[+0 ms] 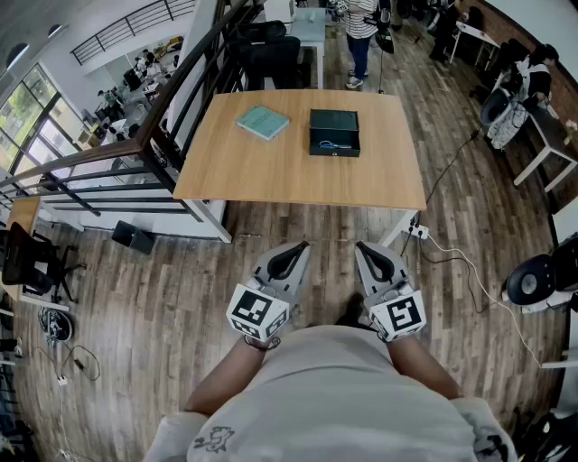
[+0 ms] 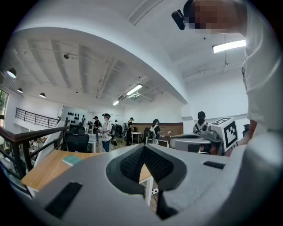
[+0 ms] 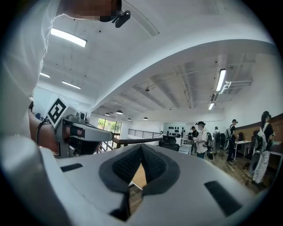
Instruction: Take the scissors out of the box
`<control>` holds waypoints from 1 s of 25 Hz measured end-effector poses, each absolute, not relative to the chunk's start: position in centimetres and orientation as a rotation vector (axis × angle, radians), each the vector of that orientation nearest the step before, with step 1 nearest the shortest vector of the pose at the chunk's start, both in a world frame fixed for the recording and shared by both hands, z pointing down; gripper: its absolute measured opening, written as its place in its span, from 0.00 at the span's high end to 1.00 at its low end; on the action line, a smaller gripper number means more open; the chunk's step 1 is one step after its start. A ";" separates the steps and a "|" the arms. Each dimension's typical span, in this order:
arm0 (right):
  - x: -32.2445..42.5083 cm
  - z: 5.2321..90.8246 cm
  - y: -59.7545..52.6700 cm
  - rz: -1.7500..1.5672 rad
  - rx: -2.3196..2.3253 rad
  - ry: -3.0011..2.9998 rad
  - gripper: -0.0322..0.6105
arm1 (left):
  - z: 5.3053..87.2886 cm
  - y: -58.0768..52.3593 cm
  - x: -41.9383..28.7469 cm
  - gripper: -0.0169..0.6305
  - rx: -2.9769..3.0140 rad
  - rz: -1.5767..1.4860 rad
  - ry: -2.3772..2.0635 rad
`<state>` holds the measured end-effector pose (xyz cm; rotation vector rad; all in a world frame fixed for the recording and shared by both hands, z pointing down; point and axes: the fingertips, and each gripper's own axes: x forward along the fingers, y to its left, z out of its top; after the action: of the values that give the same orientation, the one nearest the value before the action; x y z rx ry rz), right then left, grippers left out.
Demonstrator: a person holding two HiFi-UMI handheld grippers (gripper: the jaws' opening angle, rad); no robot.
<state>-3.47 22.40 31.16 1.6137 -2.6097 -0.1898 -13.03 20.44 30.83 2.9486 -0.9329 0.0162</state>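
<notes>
A dark open box (image 1: 335,132) sits on the far right part of a wooden table (image 1: 271,171); blue-handled scissors (image 1: 334,144) lie inside it. A teal lid or book (image 1: 263,122) rests to its left. My left gripper (image 1: 300,244) and right gripper (image 1: 359,245) hang side by side over the floor, well short of the table's near edge. Both point level toward the table. In each gripper view the jaws meet at the tips with nothing between them: left gripper (image 2: 144,145), right gripper (image 3: 141,145). The teal item (image 2: 72,160) also shows in the left gripper view.
Dark stair railings (image 1: 135,144) run along the table's left side. A power strip and cable (image 1: 424,236) lie on the floor at the table's right leg. Several people (image 1: 359,27) stand beyond the table. Office chairs (image 1: 271,50) sit behind it.
</notes>
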 end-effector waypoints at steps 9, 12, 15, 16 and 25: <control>-3.6 31.1 22.2 -0.182 1.620 -2.610 0.94 | 30.9 20.2 -13.5 0.97 2.912 -0.019 -0.934; -3.4 31.1 22.2 -0.182 1.621 -2.607 0.94 | 31.1 20.1 -13.3 0.97 2.910 -0.017 -0.926; -3.1 31.3 21.9 -0.173 1.617 -2.603 0.94 | 31.3 19.7 -12.8 0.97 2.908 -0.018 -0.918; -2.9 31.5 21.8 -0.168 1.619 -2.600 0.94 | 31.4 19.6 -12.6 0.97 2.908 -0.018 -0.915; 0.0 32.5 19.8 -0.090 1.660 -2.568 0.90 | 31.9 18.1 -10.1 0.97 2.900 0.005 -0.904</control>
<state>0.04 19.81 32.49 1.6601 -2.5676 -0.0902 -10.10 18.05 31.93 2.8997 -0.9035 0.0047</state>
